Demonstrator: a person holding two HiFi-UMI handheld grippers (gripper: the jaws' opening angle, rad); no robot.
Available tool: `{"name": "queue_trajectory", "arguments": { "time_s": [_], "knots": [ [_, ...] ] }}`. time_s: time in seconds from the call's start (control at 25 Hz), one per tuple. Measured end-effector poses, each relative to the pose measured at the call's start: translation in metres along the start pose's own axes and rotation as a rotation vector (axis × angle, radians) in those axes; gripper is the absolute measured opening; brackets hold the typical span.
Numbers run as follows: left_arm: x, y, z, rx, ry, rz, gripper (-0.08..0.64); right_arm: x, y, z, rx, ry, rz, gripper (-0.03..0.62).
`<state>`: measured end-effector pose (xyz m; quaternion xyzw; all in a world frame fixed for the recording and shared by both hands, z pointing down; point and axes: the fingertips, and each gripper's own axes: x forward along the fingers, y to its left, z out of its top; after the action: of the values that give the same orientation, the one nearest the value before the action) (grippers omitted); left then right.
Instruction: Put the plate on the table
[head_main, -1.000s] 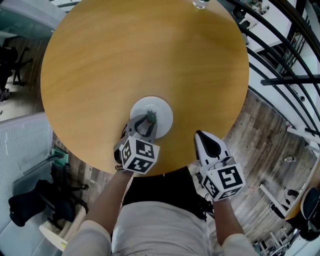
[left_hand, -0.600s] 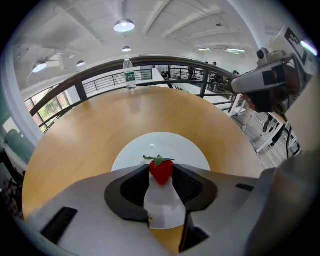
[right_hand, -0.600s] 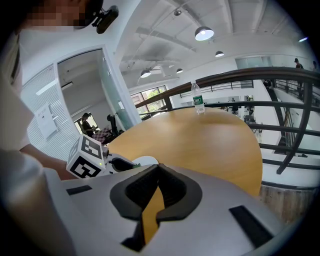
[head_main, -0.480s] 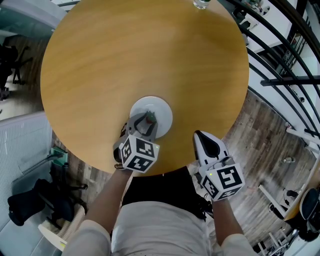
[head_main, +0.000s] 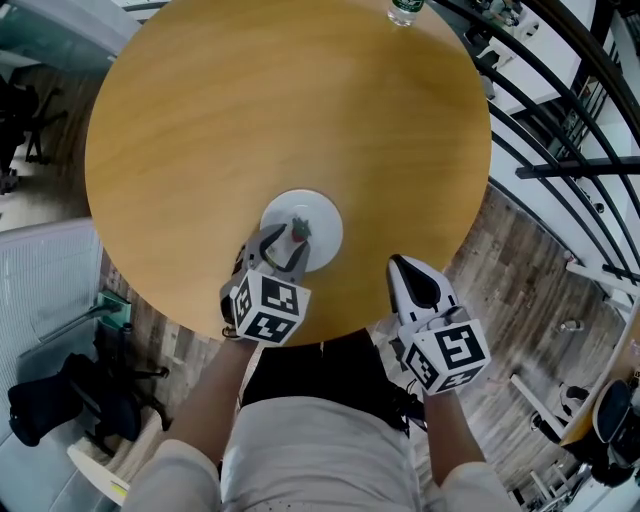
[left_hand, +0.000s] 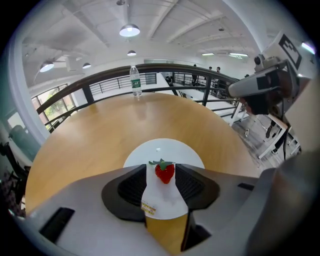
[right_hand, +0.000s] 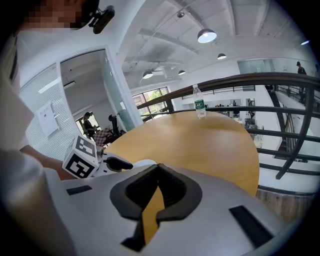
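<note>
A small white plate (head_main: 316, 216) with a red strawberry (head_main: 298, 231) lies flat on the round wooden table (head_main: 280, 100), near its front edge. My left gripper (head_main: 285, 246) hovers over the plate's near rim. Its jaws are opening, and in the left gripper view the plate (left_hand: 165, 149) and strawberry (left_hand: 165, 172) show between the pads without being pressed. My right gripper (head_main: 402, 270) hangs at the table's front edge to the right, shut on nothing; its tips meet in the right gripper view (right_hand: 158, 167).
A water bottle (head_main: 403, 10) stands at the table's far edge. Dark curved railings (head_main: 560, 110) run along the right. A black chair (head_main: 60, 405) sits on the floor at the lower left, and the person stands close to the table's front edge.
The left gripper's jaws have spread wider around the plate's near rim, and that gripper has drawn back slightly toward the person. The plate and the right gripper have stayed put.
</note>
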<state>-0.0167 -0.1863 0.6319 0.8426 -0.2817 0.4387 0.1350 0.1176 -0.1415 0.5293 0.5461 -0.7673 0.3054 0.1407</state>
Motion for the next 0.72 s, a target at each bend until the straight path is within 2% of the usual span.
{"name": "queue_trajectory", "arguments": {
  "time_s": [0.2, 0.44, 0.56, 0.72],
  "knots": [
    [-0.034, 0.012, 0.004, -0.133, -0.087, 0.018, 0.180, -0.004, 0.014, 0.011, -0.041, -0.012, 0.030, 0.020],
    [-0.091, 0.023, 0.018, -0.148, -0.186, 0.098, 0.076, -0.015, 0.025, 0.028, -0.097, -0.025, 0.057, 0.020],
    [-0.124, 0.018, 0.025, -0.180, -0.232, 0.095, 0.052, -0.023, 0.036, 0.032, -0.123, -0.008, 0.068, 0.020],
    [-0.163, 0.006, 0.038, -0.250, -0.307, 0.053, 0.026, -0.036, 0.049, 0.040, -0.152, -0.009, 0.084, 0.020]
  ]
}}
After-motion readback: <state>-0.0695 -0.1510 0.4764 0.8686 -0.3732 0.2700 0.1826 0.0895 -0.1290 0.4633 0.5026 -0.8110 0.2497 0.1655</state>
